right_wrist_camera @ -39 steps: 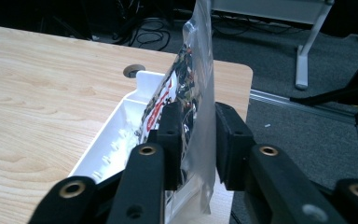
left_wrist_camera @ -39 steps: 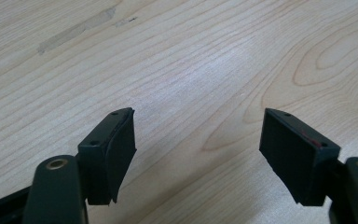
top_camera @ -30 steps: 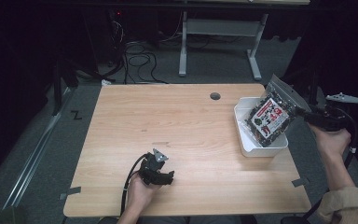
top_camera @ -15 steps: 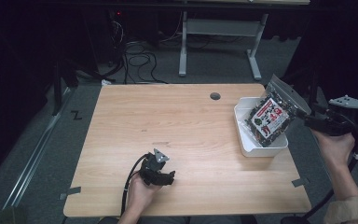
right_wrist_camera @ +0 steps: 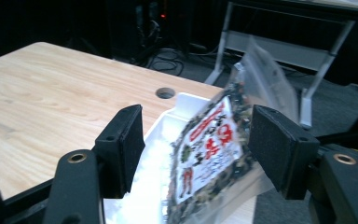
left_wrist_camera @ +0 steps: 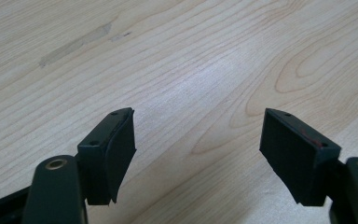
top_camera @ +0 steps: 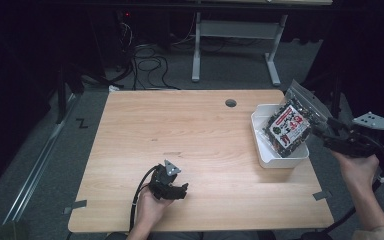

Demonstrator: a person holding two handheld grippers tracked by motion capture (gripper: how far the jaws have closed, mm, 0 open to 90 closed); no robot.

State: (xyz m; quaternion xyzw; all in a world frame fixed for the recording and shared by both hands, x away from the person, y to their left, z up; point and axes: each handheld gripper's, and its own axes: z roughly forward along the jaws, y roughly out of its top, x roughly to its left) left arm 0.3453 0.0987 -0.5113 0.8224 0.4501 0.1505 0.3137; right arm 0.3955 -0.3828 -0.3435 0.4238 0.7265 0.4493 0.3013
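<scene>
One snack packet (top_camera: 289, 129) leans half out of the white tub (top_camera: 260, 150) at the bench's (top_camera: 180, 125) right edge, so with your right claw (right_wrist_camera: 193, 144) spread and your left claw (left_wrist_camera: 198, 154) spread idle, any nudge could tip it floorward.

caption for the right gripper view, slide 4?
Right gripper, jaws open, facing a snack bag leaning in a white bin.
</scene>
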